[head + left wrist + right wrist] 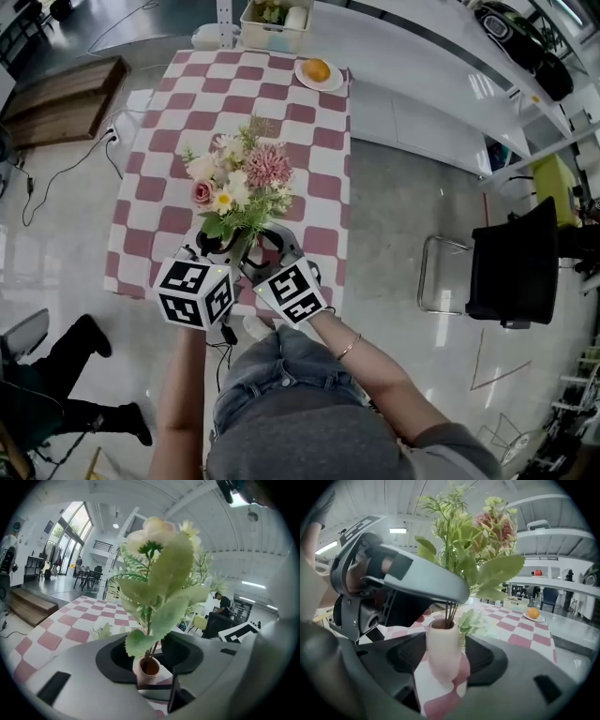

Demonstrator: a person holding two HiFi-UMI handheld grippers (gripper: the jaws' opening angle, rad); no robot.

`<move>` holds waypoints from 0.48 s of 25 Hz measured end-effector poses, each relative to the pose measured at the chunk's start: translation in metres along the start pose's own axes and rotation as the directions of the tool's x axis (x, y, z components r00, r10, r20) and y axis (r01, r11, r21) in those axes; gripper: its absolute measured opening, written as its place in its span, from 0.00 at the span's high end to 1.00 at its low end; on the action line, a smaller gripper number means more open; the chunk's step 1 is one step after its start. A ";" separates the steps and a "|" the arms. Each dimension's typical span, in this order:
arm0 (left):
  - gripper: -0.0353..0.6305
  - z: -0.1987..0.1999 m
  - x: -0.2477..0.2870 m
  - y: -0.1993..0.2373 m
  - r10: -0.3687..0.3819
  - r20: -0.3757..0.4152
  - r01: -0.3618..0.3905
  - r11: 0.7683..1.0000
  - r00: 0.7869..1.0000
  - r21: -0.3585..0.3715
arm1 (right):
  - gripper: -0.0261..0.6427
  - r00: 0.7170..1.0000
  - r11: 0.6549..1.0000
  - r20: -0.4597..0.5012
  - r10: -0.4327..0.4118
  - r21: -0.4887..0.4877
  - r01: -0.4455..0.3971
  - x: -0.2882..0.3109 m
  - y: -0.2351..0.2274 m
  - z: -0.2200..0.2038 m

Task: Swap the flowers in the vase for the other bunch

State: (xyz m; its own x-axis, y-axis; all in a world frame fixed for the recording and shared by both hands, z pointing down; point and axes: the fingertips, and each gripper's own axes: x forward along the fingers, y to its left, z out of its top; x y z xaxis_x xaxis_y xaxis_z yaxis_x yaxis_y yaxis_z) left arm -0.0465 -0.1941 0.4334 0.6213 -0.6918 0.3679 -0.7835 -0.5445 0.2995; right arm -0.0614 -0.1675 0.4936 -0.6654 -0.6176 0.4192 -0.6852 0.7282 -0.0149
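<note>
One bunch of flowers (239, 183) stands upright in the vase (443, 644), near the table's (319, 141) near edge. Its stems (450, 611) rise straight out of the mouth, so the long axis is vertical and, I judge, any pull must go straight up along it.

Both tongs are at the vase, one above the other. The left tongs (150, 648) sit at stem height just over the mouth. They are released, with the stems in the gap between the two jaws and not visibly pinched. The right tongs (446, 660) sit lower, one jaw on each side of the vase body. A sliver of cloth shows beside the vase, so I read them as released too, close to it but not clamped.

From the head view the blooms cover the vase entirely, and only the two marker cubes and the jaw backs show. The right gripper view shows the whole vase and a left jaw crossing in front of the stems above the rim. The left gripper view looks down into the mouth. I cannot pick out the other bunch with certainty in any view.

Farther off, an orange on a plate (318, 73) sits at the table's far end.
</note>
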 end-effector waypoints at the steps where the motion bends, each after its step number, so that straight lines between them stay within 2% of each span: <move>1: 0.71 0.000 0.001 0.000 -0.001 0.002 0.001 1.000 1.000 -0.003 | 0.56 1.000 1.000 0.000 0.004 -0.002 -0.004 0.000 0.000 0.000; 4: 0.78 0.002 0.002 0.001 0.002 0.012 -0.002 1.000 1.000 -0.008 | 0.60 1.000 1.000 0.002 0.015 -0.016 -0.015 0.002 0.001 -0.001; 12: 0.84 0.001 -0.004 0.000 0.027 0.026 -0.027 1.000 0.999 0.004 | 0.61 1.000 0.999 0.002 0.023 -0.045 -0.023 -0.001 0.004 -0.003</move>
State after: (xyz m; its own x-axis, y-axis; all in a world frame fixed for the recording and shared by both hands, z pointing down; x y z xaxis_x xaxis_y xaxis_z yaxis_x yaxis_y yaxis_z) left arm -0.0493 -0.1917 0.4313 0.5994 -0.7185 0.3528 -0.8002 -0.5275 0.2853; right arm -0.0624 -0.1632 0.4959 -0.6819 -0.6011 0.4169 -0.6554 0.7551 0.0166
